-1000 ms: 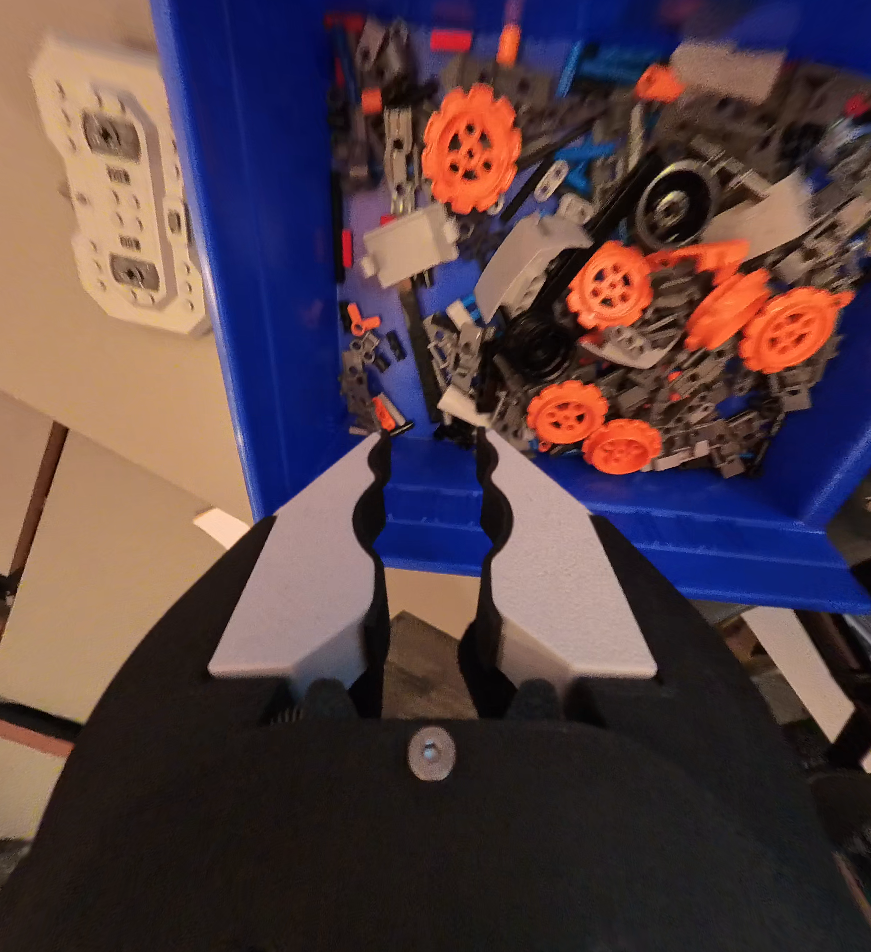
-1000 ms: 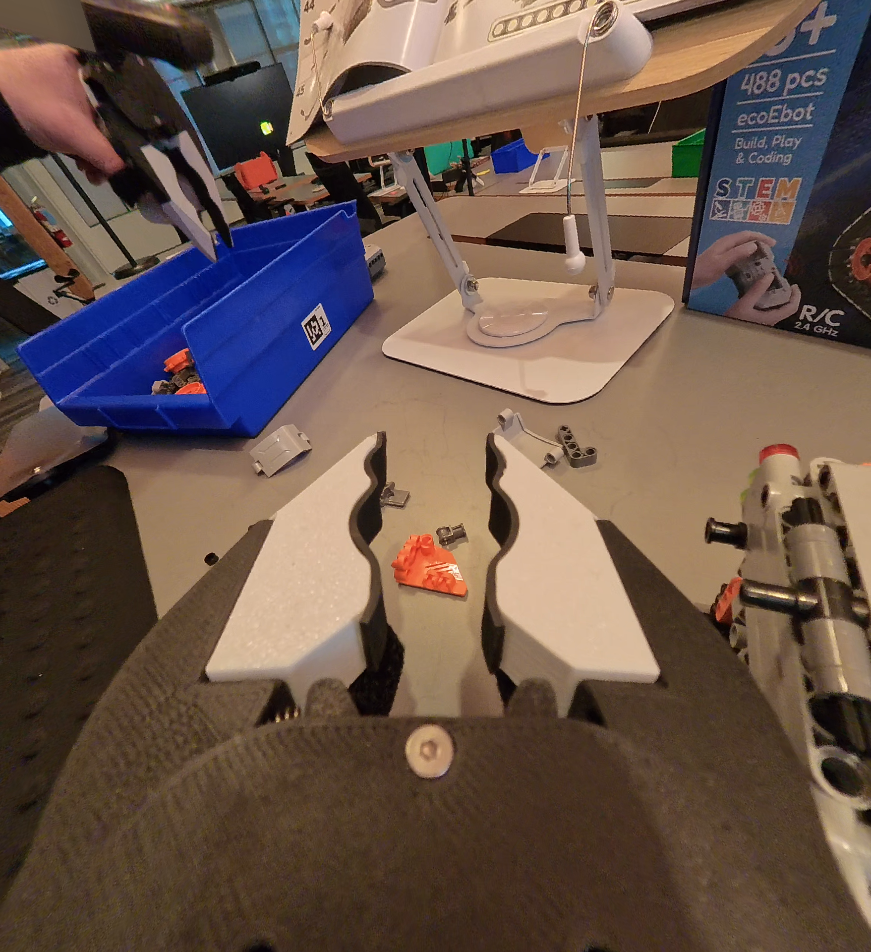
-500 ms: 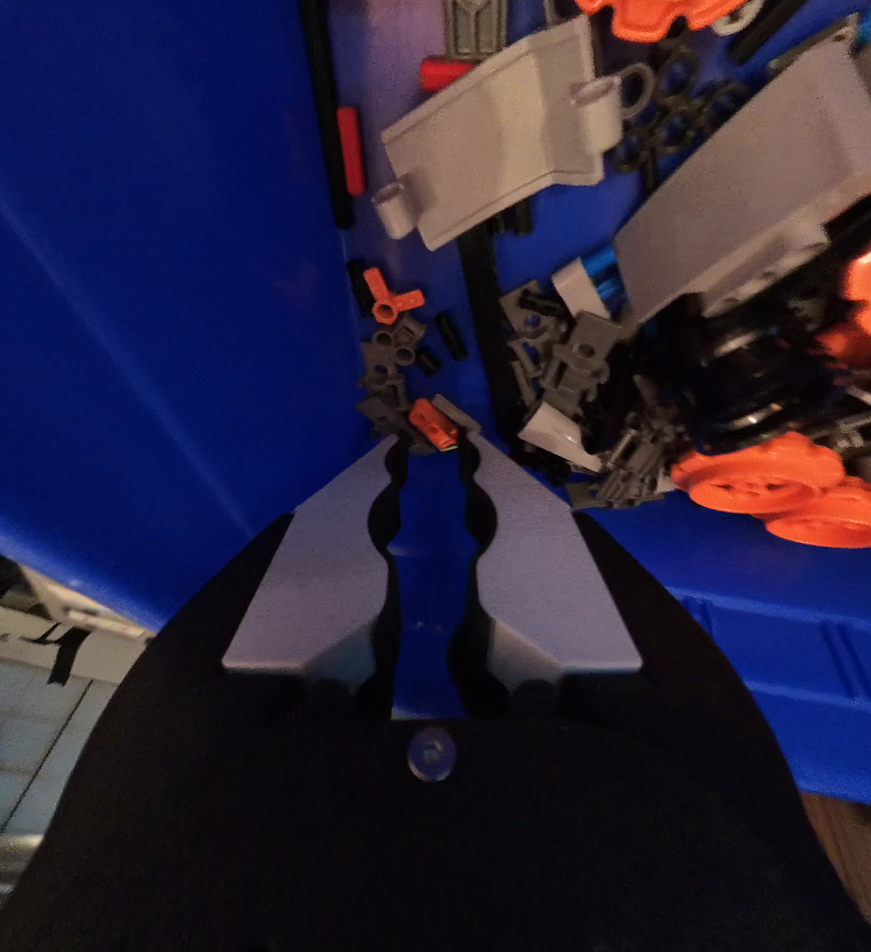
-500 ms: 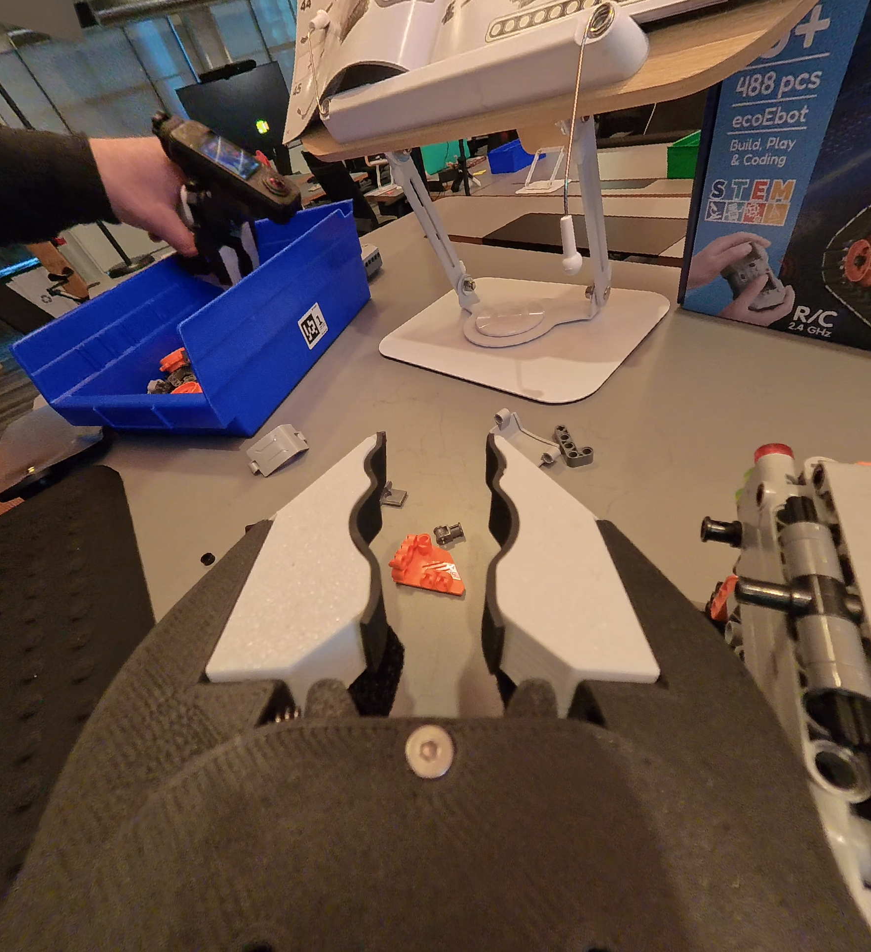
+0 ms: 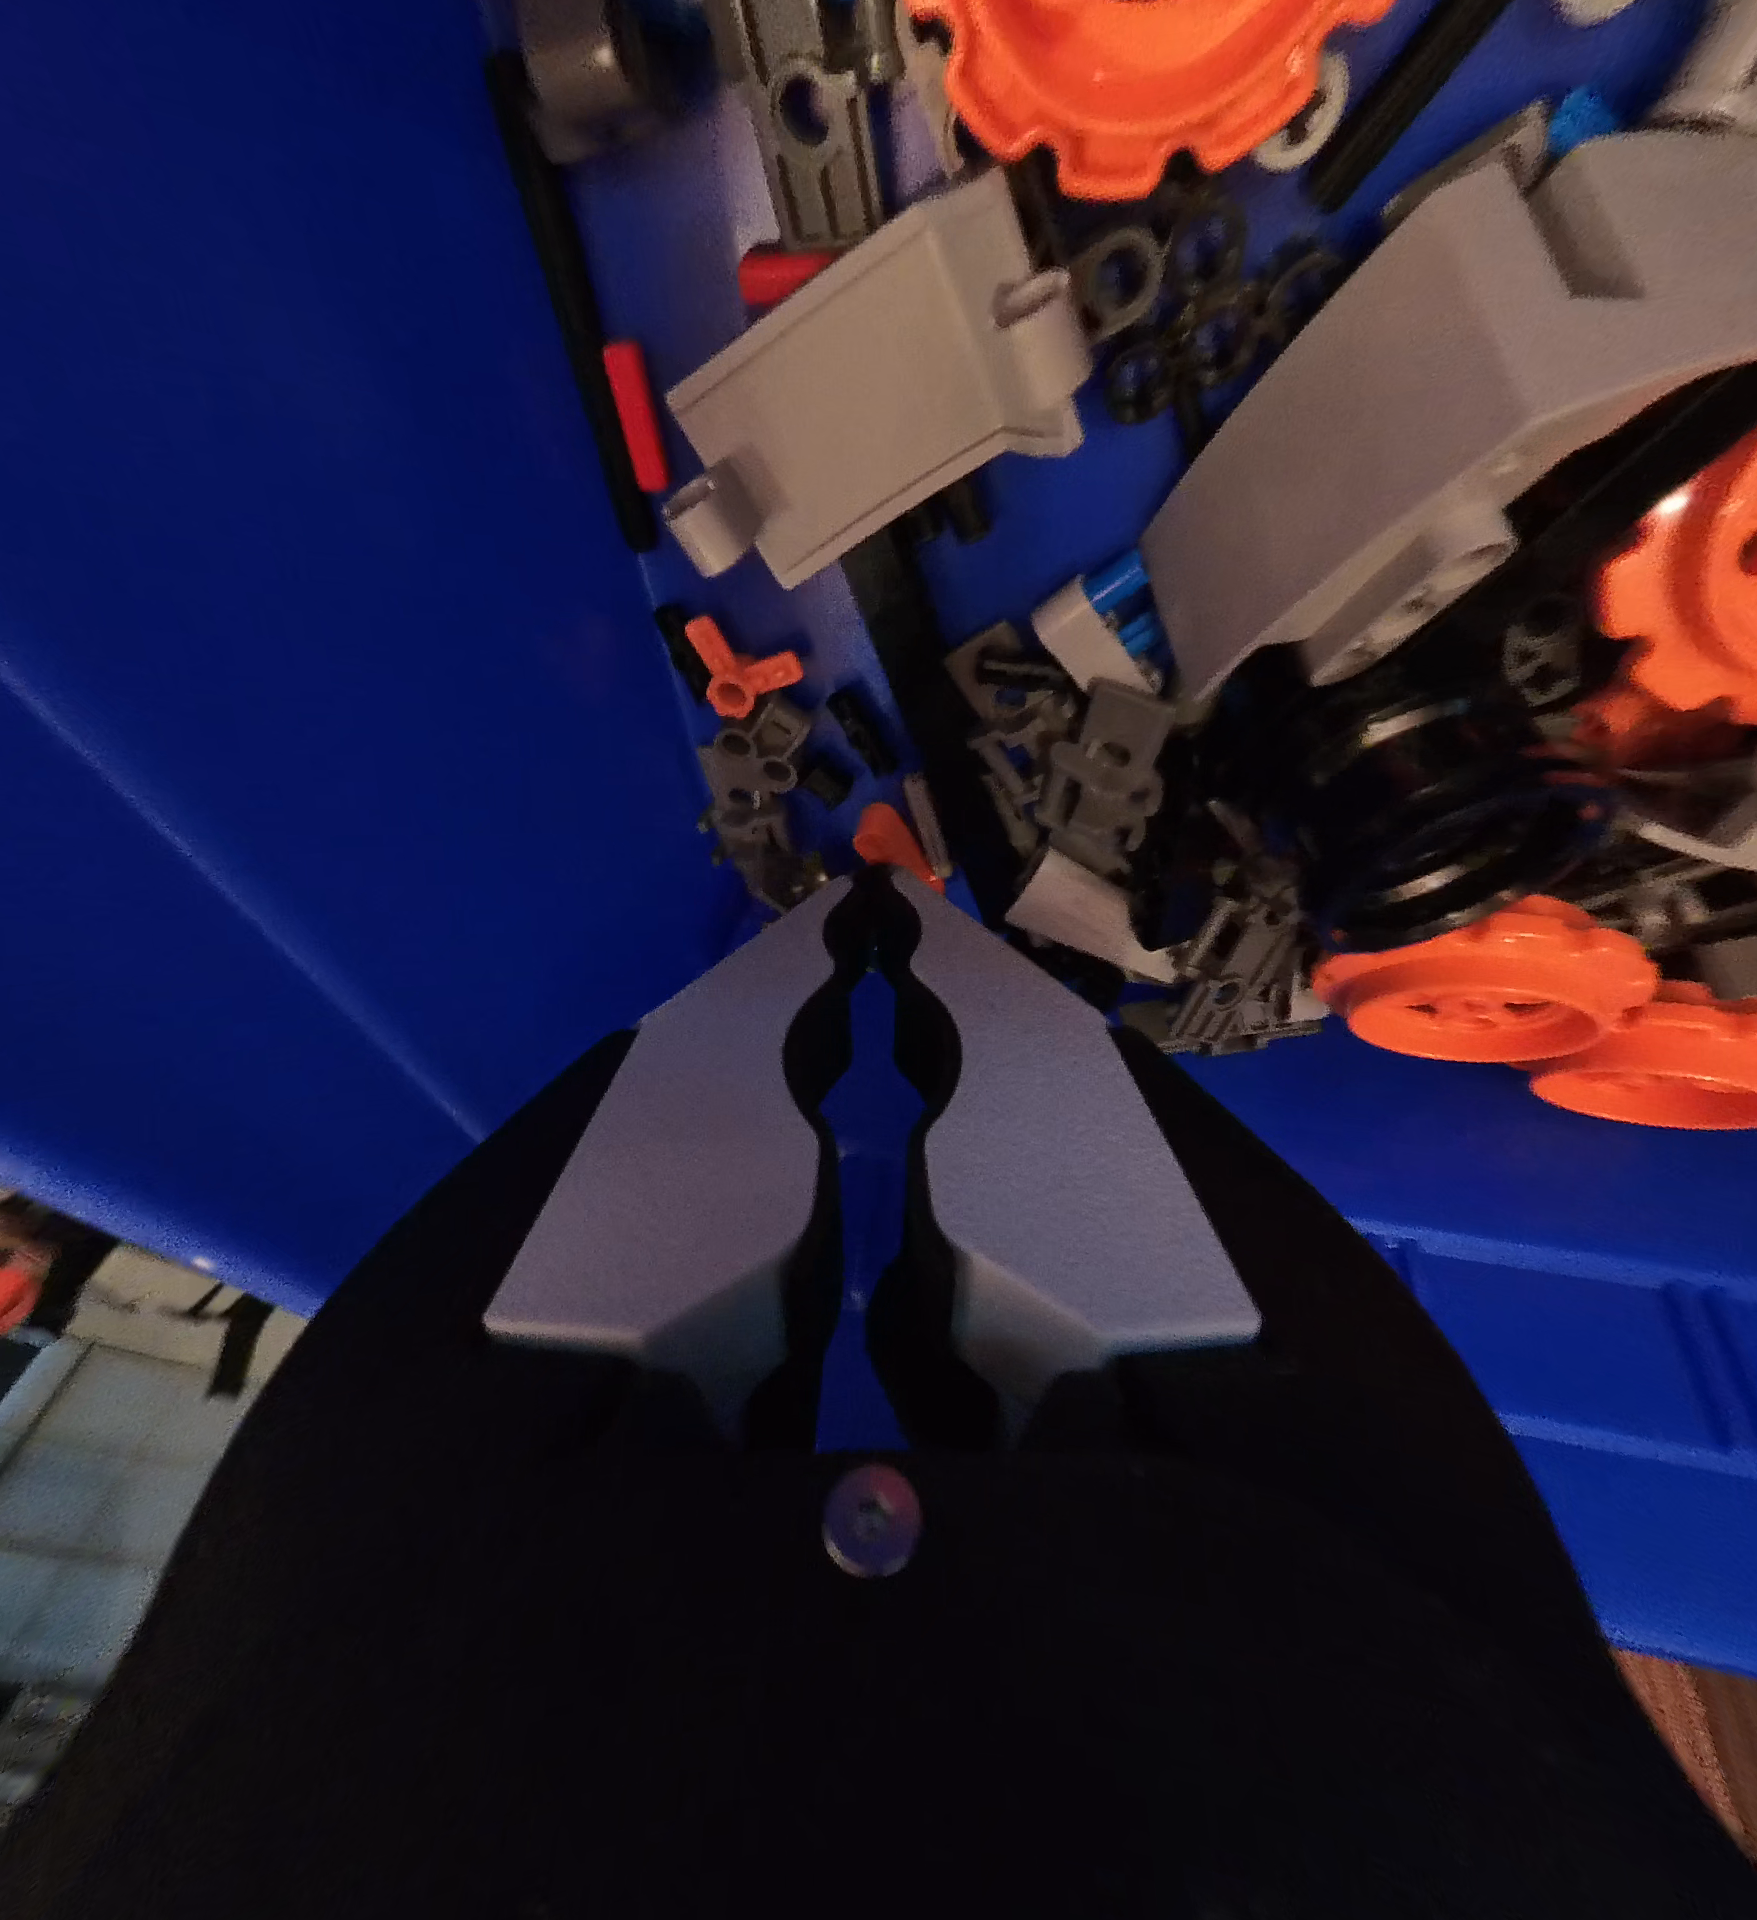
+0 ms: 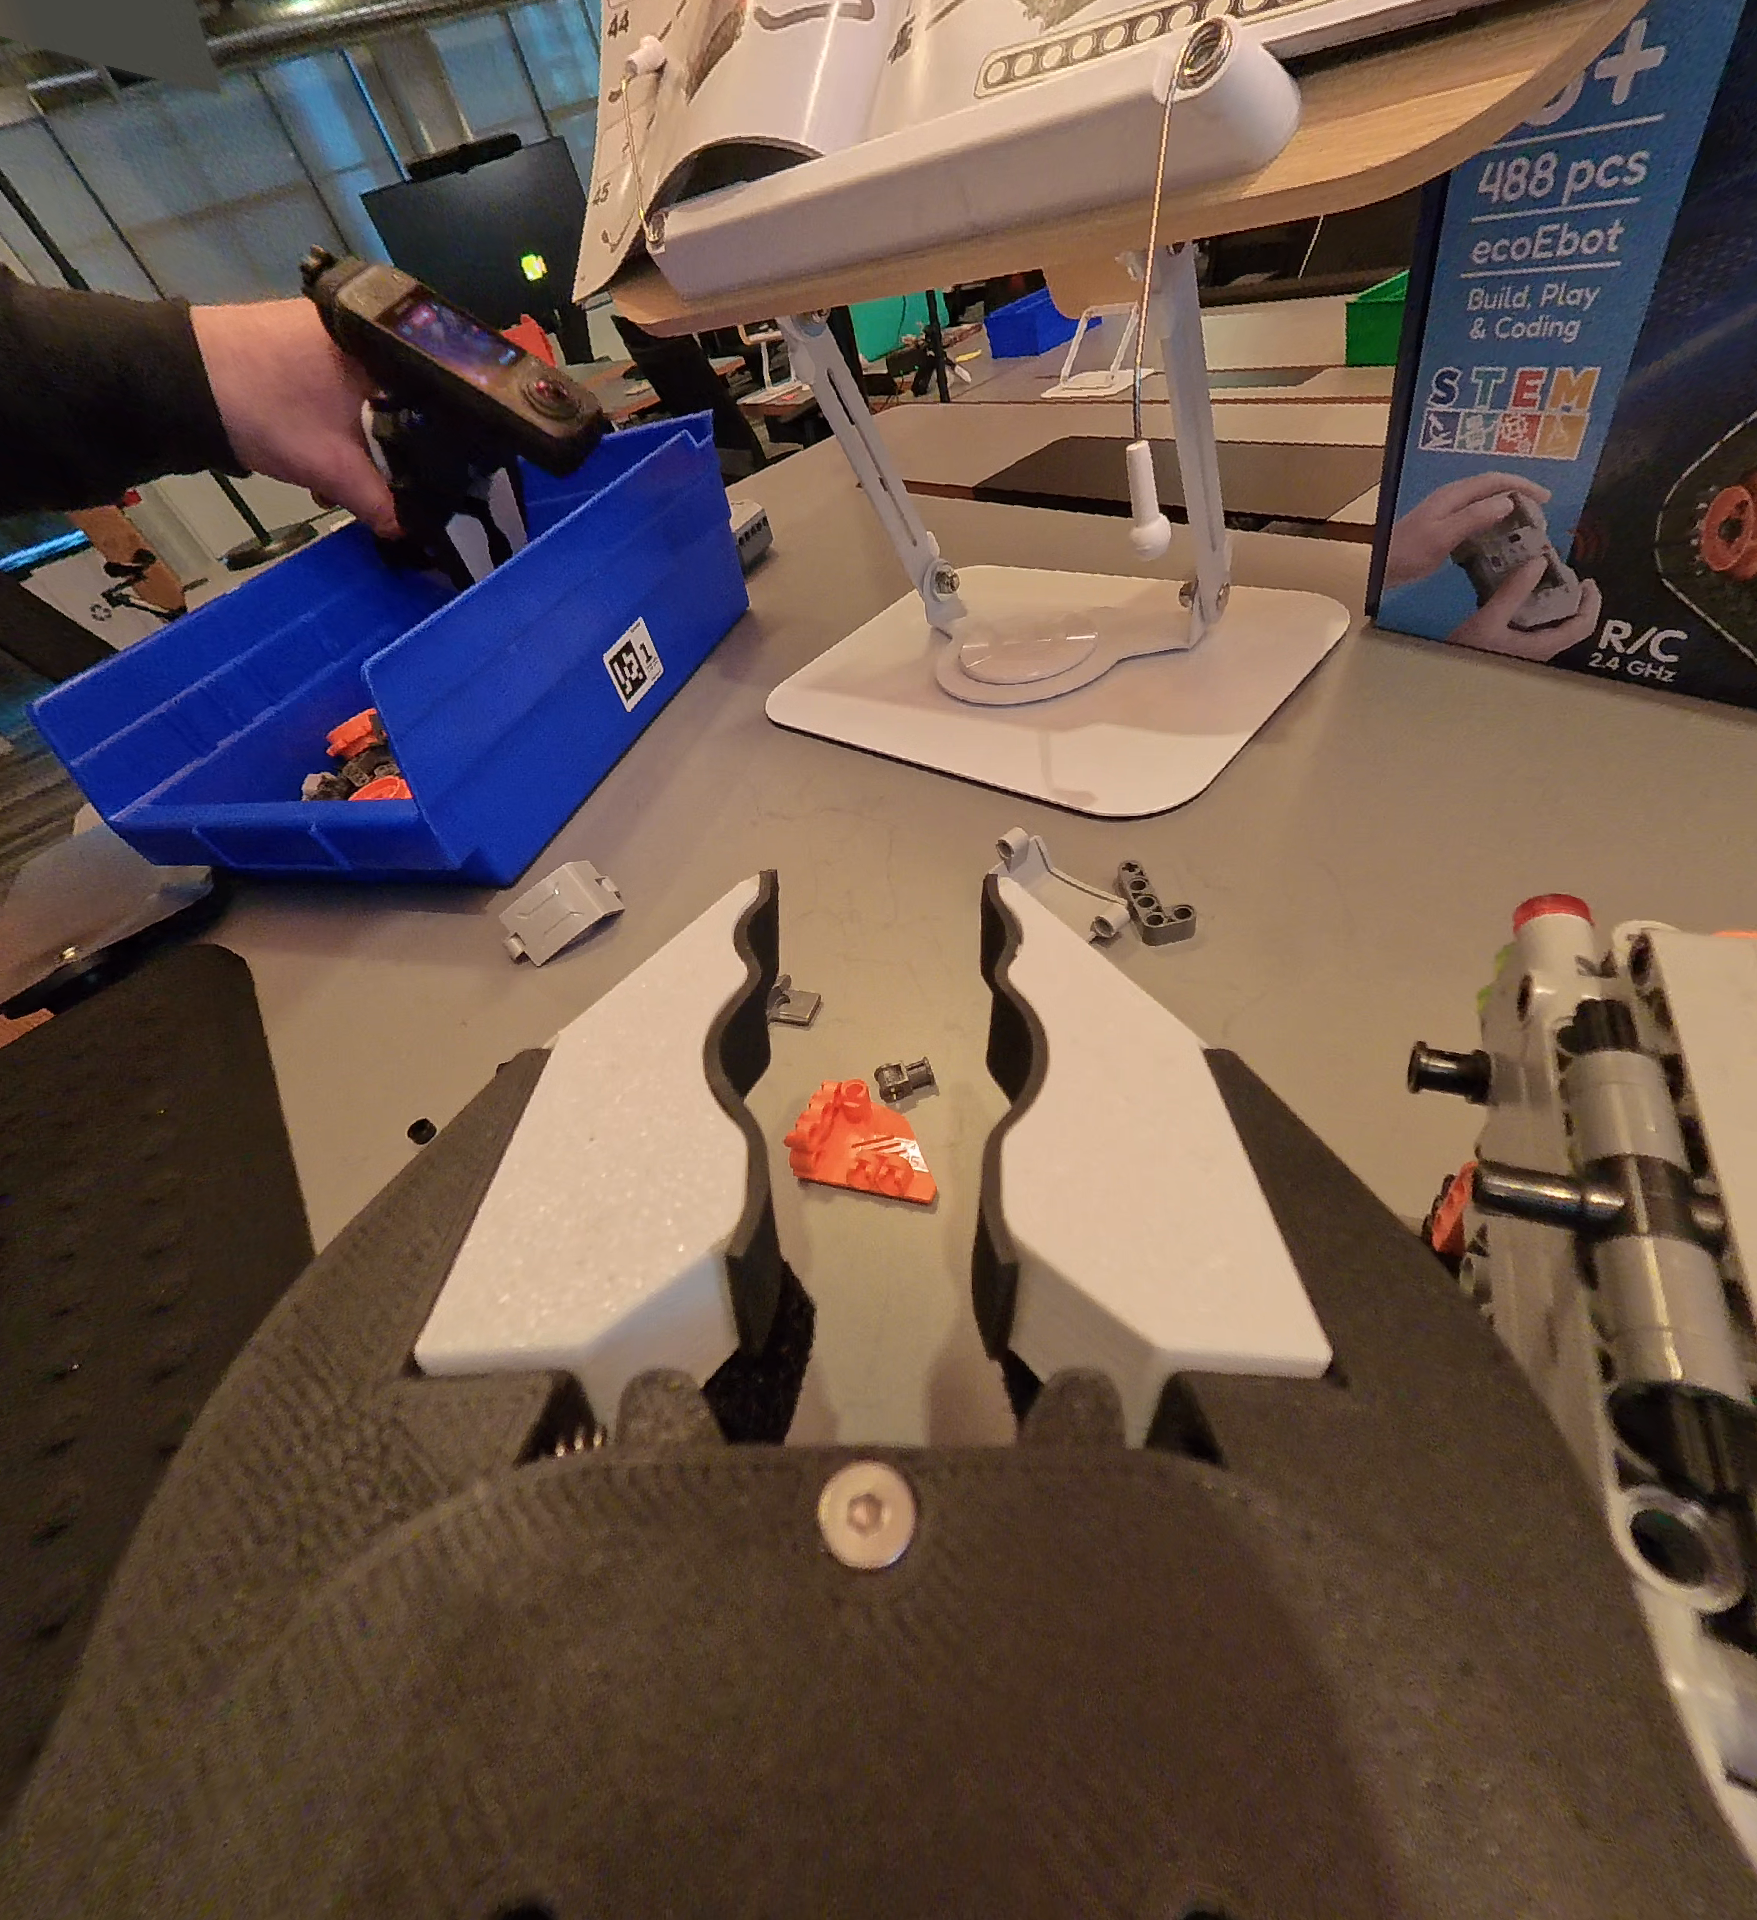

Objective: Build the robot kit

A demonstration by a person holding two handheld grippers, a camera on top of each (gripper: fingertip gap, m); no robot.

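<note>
Left tongs [image 5: 879, 902] deep in the blue plastic bin [image 5: 230, 623], tips pinched on a small orange plastic pin [image 5: 884, 840] — dead ahead. Right tongs [image 6: 879, 904] spread, idle over the grey bench [image 6: 1373, 831], well clear of the bin.

Left wrist view: dim, deep inside the blue bin [image 5: 230, 623], strong blue cast, soft focus, noisy at the corners. Glare on the orange wheels [image 5: 1144, 83]. Right wrist view: bright, warm overhead light, sharp centre, soft shadows on the grey table [image 6: 1373, 831]. Heavy fisheye bending at both edges.
</note>
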